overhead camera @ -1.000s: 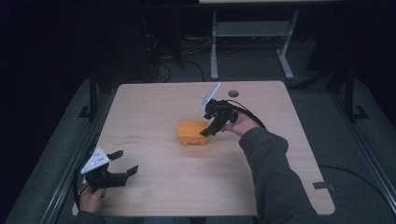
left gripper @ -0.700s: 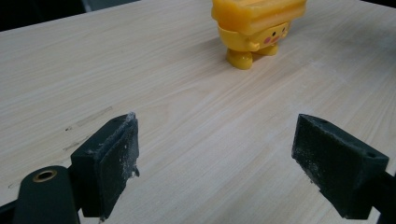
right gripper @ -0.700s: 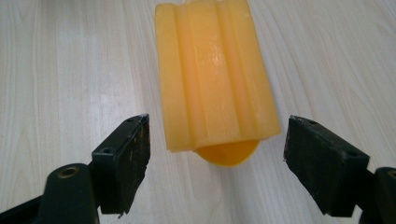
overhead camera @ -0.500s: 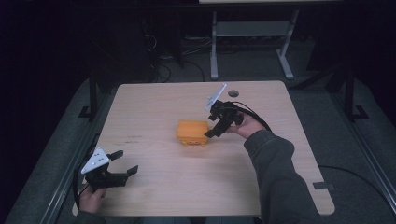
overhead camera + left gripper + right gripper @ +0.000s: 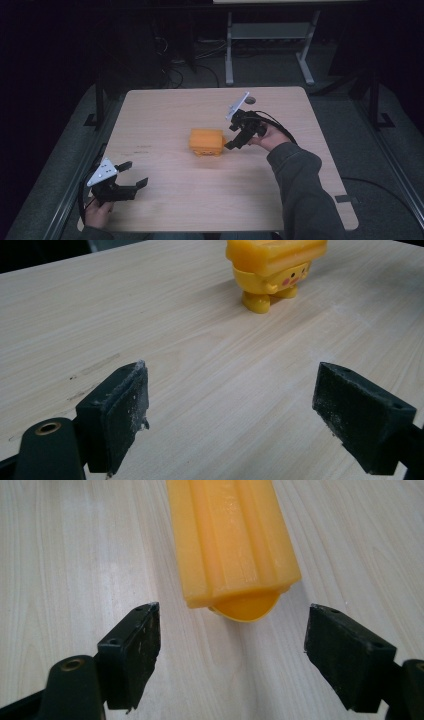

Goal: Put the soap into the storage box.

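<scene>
Left tongs (image 5: 131,174): near left corner of desk (image 5: 165,107), jaws spread wide, nothing between them; parked well apart from the toy.

Left-hand view of toy: small yellow figure with feet and a face under a flat slab top; stands upright on the desk.

Yellow toy (image 5: 206,142): about mid-desk, slightly toward the far edge; upright, free, not touched by either tongs.

Right tongs (image 5: 235,134): just beside the toy on its right-edge side, jaws spread wider than the slab, pointed at its end; no contact visible in the right gripper view (image 5: 230,630).

Dark round spot (image 5: 249,100): near far edge, clear of the work.

Step judged: approach for a side grasp of the toy, not yet closed.

Risk 1: slab top overhangs a narrower rounded body; closing on the rim alone could tip the toy off its small feet.

Risk 2: one pad (image 5: 131,652) meeting first would push the toy sideways over smooth wood.

Risk 3: glossy plastic, likely slip if pinched off-centre.
</scene>
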Action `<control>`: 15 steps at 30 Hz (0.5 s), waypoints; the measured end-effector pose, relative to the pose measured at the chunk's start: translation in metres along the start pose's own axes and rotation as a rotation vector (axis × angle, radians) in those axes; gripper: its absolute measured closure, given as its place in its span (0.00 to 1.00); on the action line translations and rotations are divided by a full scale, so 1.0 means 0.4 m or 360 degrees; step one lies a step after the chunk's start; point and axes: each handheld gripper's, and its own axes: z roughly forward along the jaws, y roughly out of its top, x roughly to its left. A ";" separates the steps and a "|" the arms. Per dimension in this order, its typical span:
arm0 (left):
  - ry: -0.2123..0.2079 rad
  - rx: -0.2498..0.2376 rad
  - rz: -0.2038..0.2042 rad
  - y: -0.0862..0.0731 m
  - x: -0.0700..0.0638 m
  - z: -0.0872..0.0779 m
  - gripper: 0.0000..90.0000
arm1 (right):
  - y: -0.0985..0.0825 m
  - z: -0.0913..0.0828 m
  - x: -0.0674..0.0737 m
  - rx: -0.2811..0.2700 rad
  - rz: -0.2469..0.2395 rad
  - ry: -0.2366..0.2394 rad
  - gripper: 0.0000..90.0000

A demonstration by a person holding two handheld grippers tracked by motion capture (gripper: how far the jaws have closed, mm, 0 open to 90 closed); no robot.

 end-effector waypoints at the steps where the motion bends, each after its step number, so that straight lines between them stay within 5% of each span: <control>1: 0.0002 0.0002 -0.0004 0.000 0.000 0.000 0.16 | -0.002 -0.007 0.002 -0.0004 0.0005 -0.0010 0.24; 15: 0.0000 0.0012 0.0005 0.000 -0.001 0.003 0.16 | -0.042 -0.022 0.015 -0.0009 0.0050 -0.0032 0.22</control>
